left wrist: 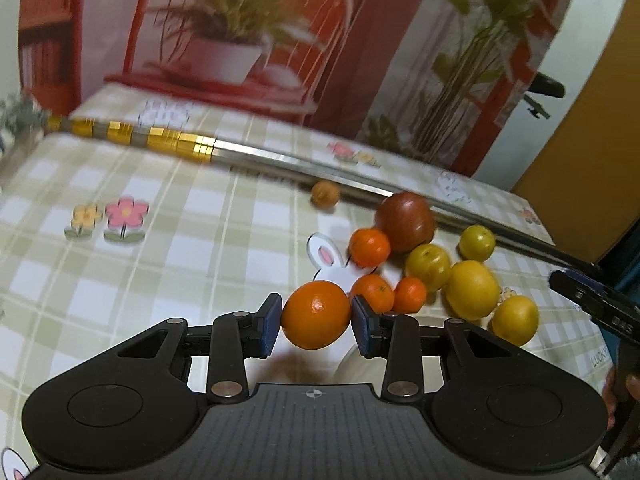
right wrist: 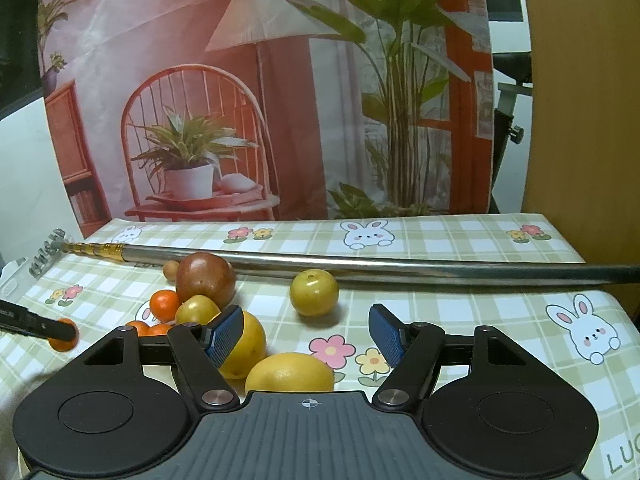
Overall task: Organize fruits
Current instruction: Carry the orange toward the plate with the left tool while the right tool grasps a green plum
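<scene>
One orange [left wrist: 316, 315] sits clamped between the jaws of our left gripper [left wrist: 316, 326], clear of the tablecloth [left wrist: 160, 264], while our right gripper [right wrist: 306, 334] hangs apart and empty; next we carry it to its group.

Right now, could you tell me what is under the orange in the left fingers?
A dark shadow on the checked tablecloth and a pale rounded edge lie under the orange; the gripper body covers the rest.
</scene>
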`<state>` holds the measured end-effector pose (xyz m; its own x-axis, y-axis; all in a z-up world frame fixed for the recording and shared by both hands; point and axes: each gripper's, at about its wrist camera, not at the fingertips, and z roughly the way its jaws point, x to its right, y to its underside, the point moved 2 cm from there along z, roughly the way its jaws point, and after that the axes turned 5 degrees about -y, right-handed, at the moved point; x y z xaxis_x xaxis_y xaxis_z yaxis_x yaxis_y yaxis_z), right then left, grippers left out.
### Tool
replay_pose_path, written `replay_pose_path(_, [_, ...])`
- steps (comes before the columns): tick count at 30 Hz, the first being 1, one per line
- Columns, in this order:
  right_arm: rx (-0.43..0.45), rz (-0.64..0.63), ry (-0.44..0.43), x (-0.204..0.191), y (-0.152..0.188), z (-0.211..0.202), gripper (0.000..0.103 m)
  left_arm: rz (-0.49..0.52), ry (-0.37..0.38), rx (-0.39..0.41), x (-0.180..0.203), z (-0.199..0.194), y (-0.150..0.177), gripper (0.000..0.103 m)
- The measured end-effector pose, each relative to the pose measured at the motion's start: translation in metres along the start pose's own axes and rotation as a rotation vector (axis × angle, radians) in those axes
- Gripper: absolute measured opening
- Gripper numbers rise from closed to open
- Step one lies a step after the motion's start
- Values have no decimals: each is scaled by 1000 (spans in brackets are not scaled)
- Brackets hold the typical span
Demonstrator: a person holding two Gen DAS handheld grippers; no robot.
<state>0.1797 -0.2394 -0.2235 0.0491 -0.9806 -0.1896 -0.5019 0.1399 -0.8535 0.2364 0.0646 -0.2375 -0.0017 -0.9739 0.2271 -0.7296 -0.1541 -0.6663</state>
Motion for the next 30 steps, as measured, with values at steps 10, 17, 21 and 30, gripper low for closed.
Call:
replay_pose_path(10, [40, -25, -52, 23, -18, 40, 66, 51, 1, 86, 18, -19, 2, 40])
replay_pose_path(17, [-42, -7, -71, 35, -17, 96, 63, 54, -6, 82, 17, -16, 6, 40])
replay_pose_path(21, [-85, 0, -75, 34, -12, 116, 62, 60, -5, 75, 16, -14, 8, 40])
replay_pose_path(30, [-116, 78, -107, 43, -14, 136, 50, 73, 4, 75, 17, -12, 13, 40])
